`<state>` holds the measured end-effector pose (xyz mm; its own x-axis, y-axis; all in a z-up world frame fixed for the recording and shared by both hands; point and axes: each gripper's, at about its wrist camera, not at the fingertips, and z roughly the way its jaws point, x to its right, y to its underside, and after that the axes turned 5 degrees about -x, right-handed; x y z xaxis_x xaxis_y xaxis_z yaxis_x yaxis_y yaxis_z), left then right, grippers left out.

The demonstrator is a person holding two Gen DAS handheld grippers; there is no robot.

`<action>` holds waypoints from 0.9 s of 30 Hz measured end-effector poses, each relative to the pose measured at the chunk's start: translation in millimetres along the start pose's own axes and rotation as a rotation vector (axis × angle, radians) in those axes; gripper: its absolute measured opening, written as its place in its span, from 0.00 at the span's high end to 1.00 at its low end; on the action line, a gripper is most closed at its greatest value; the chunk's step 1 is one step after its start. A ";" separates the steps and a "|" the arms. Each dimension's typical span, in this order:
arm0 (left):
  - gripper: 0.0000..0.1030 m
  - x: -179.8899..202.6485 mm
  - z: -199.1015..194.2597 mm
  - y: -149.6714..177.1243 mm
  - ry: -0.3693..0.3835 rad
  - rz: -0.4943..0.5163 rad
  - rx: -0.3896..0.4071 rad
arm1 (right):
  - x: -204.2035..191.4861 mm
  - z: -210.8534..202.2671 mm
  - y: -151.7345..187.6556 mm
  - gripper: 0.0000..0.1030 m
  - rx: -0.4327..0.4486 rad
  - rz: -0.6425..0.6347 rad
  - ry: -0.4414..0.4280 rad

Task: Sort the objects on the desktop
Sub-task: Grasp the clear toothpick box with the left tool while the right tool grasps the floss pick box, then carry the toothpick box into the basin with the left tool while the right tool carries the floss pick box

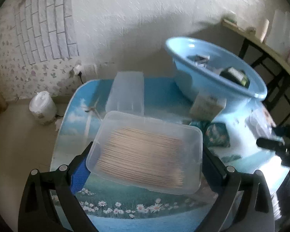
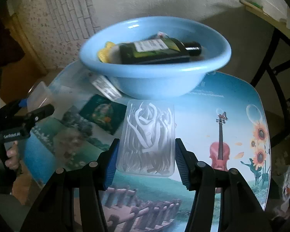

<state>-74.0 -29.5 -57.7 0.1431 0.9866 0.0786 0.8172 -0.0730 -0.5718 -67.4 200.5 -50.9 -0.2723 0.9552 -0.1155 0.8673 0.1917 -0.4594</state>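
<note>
A clear box of toothpicks (image 1: 145, 152) is pinched between the pads of the left claw (image 1: 145, 166) and is held tilted above the picture-printed table (image 1: 125, 214). A clear box of white floss picks (image 2: 147, 139) is gripped at its two long sides by the blue pads of the right claw (image 2: 146, 160), over the near middle of the table. At the far side of the table a light blue basin (image 2: 154, 71) is seen, with a dark green bottle (image 2: 156, 50) and a yellow thing (image 2: 104, 53) lying inside it. An empty clear container (image 1: 126, 92) stands to the left of the basin, and a small carton (image 1: 206, 106) leans against the basin's near wall.
</note>
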 end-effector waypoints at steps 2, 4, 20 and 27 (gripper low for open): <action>0.04 2.3 -7.1 -4.1 0.011 -0.019 0.014 | -5.3 -7.9 2.4 0.51 0.008 -0.029 -0.007; 0.04 5.7 -11.3 -6.6 0.015 -0.016 0.029 | -7.9 -19.6 0.4 0.51 0.022 -0.076 -0.003; 0.04 23.9 -27.8 -34.1 0.019 -0.012 0.094 | -20.1 -51.6 -12.5 0.51 0.088 -0.171 -0.150; 0.04 32.5 -30.3 -53.9 0.021 0.002 0.121 | -12.7 -66.4 -34.6 0.51 0.184 -0.141 -0.165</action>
<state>-96.4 2.0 0.4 0.1567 0.9832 0.0936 0.7436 -0.0551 -0.6663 -66.2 196.7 25.0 -0.4622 0.8695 -0.1740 0.7301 0.2617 -0.6312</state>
